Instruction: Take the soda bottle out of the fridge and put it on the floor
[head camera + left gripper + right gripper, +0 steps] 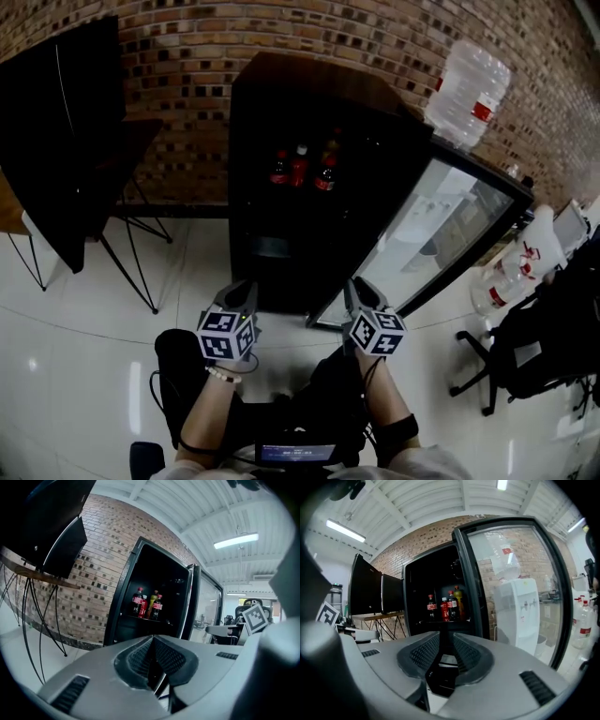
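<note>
Holds left tongs (152, 638) closed at the tips, empty. Holds right tongs (440, 637) slightly apart, nothing between. Points both at open fridge (272, 234), well apart from it. Finds soda bottles (302, 169) upright, side by side, on a shelf inside. Finds glass door (427, 234) swung out rightward over white floor (84, 356).

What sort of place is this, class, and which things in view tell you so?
Probably an office or workshop break corner: a glass-door drinks fridge stands against a bare brick wall, and beside it is a water dispenser topped by a big water jug.
</note>
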Demonstrator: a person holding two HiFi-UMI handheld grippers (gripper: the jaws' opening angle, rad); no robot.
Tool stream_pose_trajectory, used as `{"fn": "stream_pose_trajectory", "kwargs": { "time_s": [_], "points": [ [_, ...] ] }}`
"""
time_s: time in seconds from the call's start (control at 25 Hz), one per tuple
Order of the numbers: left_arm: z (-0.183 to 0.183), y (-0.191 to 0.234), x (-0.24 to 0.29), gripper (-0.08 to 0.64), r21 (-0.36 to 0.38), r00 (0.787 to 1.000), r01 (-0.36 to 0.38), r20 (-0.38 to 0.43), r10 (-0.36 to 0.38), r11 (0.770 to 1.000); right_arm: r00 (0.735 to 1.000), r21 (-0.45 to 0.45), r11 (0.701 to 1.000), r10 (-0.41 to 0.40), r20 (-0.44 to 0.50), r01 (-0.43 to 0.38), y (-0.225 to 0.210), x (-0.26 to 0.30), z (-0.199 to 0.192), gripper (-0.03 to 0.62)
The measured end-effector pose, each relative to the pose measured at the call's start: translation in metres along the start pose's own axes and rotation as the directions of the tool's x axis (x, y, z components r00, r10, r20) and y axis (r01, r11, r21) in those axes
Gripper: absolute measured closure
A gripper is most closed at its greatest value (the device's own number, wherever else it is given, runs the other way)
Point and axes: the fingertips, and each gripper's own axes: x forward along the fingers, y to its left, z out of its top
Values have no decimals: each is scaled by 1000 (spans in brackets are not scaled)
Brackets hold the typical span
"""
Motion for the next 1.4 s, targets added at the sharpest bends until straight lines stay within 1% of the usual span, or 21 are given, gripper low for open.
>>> {"fn": "stream_pose_trajectory", "kwargs": {
  "time_s": [0.16, 0.4, 0.48, 0.56, 0.6, 1.04, 1.16, 1.28, 1.4],
  "points": [
    [-3, 3, -6, 558, -18, 1000, 11, -1, -11, 1000, 999, -59, 998, 34, 25, -33, 17, 28, 39, 419],
    [-8, 16, -12, 558, -59, 1000, 8, 3, -7, 998, 997, -141, 989, 42, 58, -34, 31, 75, 100, 417],
    [-9, 19, -13, 558, -65, 1000, 9, 5, -9, 998, 998, -152, 988, 38, 57, -29, 34, 92, 115, 414],
    [-10, 22, -15, 558, -71, 1000, 10, 6, -10, 997, 998, -149, 989, 29, 53, -21, 35, 109, 127, 383],
    [-10, 24, -17, 558, -75, 1000, 9, 5, -9, 997, 998, -145, 989, 22, 52, -14, 35, 118, 132, 383],
    [-20, 49, -28, 558, -105, 1000, -23, -6, 22, 994, 997, -181, 981, -75, -10, 72, 15, 209, 160, 382],
    [-21, 56, -30, 558, -107, 999, -31, -11, 30, 994, 995, -180, 980, -97, -27, 90, 9, 228, 166, 379],
    [-21, 60, -29, 558, -103, 999, -38, -14, 37, 994, 993, -162, 982, -107, -54, 96, 4, 247, 167, 348],
    [-20, 61, -30, 558, -97, 999, -40, -21, 39, 994, 989, -144, 984, -119, -85, 106, -1, 262, 164, 342]
  ]
}}
